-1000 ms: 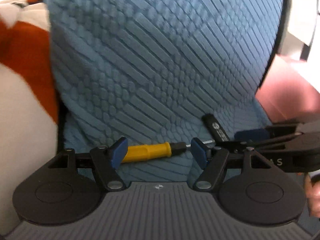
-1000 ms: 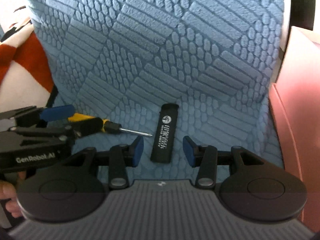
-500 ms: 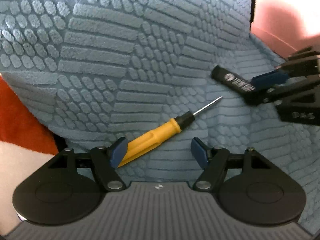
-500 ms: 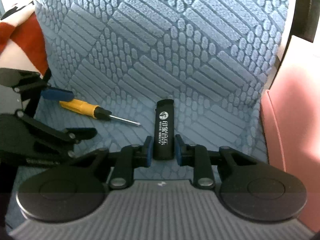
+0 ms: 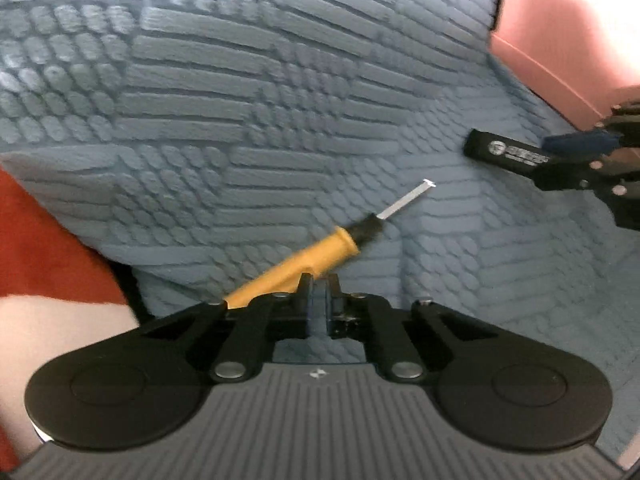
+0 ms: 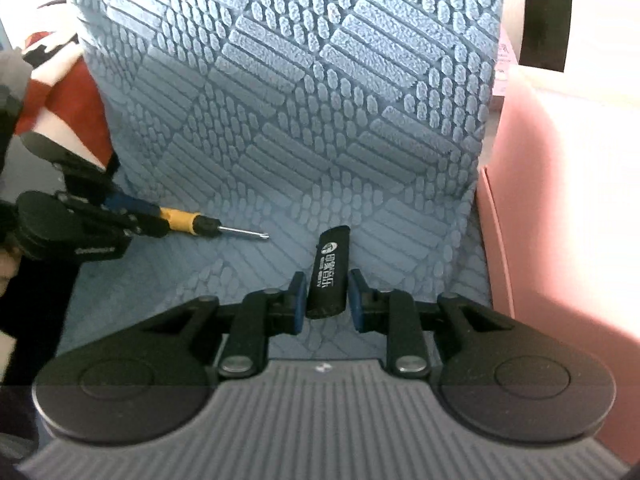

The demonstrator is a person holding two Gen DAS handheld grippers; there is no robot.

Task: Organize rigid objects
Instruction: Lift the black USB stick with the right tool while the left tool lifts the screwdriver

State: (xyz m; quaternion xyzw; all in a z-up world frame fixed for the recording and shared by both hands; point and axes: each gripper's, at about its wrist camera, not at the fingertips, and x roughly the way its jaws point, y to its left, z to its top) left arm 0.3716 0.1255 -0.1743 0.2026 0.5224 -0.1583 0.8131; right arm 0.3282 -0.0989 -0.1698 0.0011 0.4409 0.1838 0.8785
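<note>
My tongs over a blue textured cushion point(image 6: 320, 120).
My left tongs point(image 5: 319, 300) were clamped together, the yellow-handled screwdriver point(image 5: 312, 258) beside them, shaft pointing up-right; my right tongs point(image 6: 326, 300) gripped the black lighter point(image 6: 330, 272) lengthwise.

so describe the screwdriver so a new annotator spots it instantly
Start at the blue textured seat cushion that fills both views. Low on its left side, the left gripper grips the screwdriver by its handle. It has a yellow handle, a black collar and a thin bare metal shaft, unlike the black lighter with white print in the right gripper.
</note>
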